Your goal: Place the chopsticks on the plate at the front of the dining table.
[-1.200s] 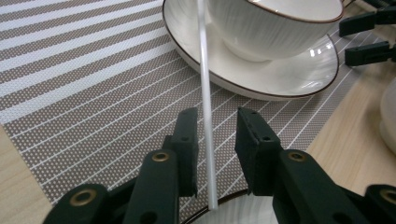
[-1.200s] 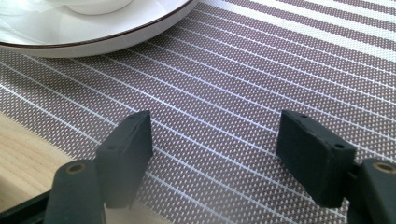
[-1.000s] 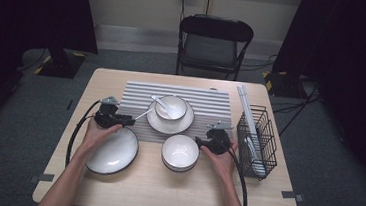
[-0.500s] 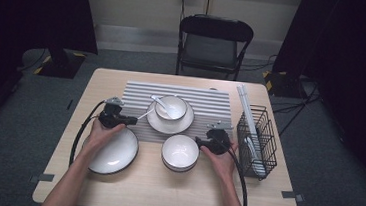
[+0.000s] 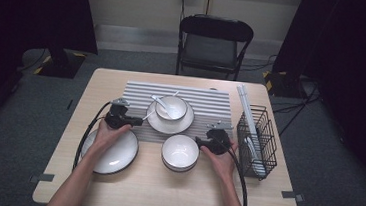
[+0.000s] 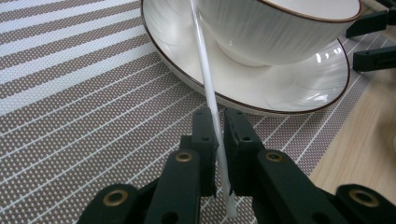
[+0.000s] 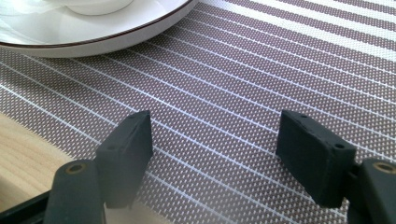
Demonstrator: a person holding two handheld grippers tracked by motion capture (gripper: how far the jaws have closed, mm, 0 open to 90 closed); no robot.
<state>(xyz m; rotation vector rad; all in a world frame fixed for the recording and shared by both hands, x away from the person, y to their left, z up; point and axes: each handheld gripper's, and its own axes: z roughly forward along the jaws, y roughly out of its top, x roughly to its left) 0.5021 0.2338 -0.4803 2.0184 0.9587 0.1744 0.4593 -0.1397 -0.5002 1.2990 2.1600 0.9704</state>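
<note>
A thin white stick (image 6: 205, 70), like a chopstick, leans on the rim of a white brown-rimmed plate (image 6: 289, 84) that carries a white bowl (image 6: 280, 28). My left gripper (image 6: 217, 121) is shut on the stick's near end, its jaws having just closed onto it. From above, that gripper (image 5: 139, 122) sits at the plate's (image 5: 169, 124) left edge, on the striped placemat (image 5: 211, 103). A spoon (image 5: 163, 104) lies in the bowl (image 5: 175, 113). My right gripper (image 7: 215, 135) stands open over the mat with nothing between its fingers, and lies right of an empty bowl (image 5: 180, 152).
A large white plate (image 5: 116, 155) lies at the front left under the left hand. A black wire rack (image 5: 258, 139) with white pieces stands at the table's right side. A black folding chair (image 5: 213, 45) stands behind the table.
The left gripper has edged right to the stick's end beside the plate. The right gripper has kept still.
</note>
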